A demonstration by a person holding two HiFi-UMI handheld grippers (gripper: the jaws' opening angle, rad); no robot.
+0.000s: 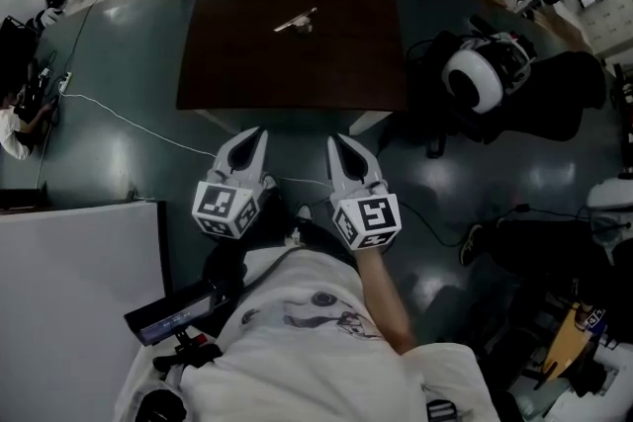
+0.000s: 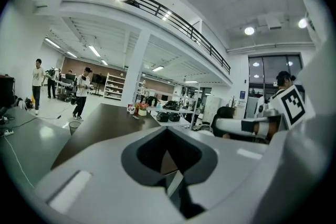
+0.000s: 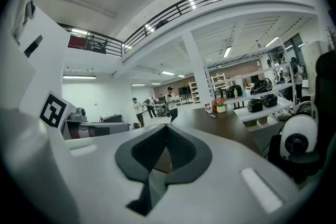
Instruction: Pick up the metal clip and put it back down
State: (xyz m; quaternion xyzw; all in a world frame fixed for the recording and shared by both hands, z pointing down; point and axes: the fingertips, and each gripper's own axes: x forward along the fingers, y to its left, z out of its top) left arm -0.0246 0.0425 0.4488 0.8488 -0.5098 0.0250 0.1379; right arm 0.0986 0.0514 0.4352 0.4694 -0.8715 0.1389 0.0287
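- Left gripper [image 1: 259,133] and right gripper [image 1: 334,141], close by, have jaws shut on nothing.
- Metal clip [image 1: 295,21] lies on the table [image 1: 237,64] at 12 o'clock, well apart.
- Not picked up yet; next, I think: reach out, open jaws.

The right hand-held gripper [image 3: 167,127] fills the lower frame, its jaws pressed together with nothing between them. Past the tips, a dark desk [image 3: 226,126] runs toward centre right. A person [image 3: 170,101] stands at mid-frame. A railed balcony [image 3: 210,0] crosses the top, and a white round device [image 3: 296,145] sits at far right.
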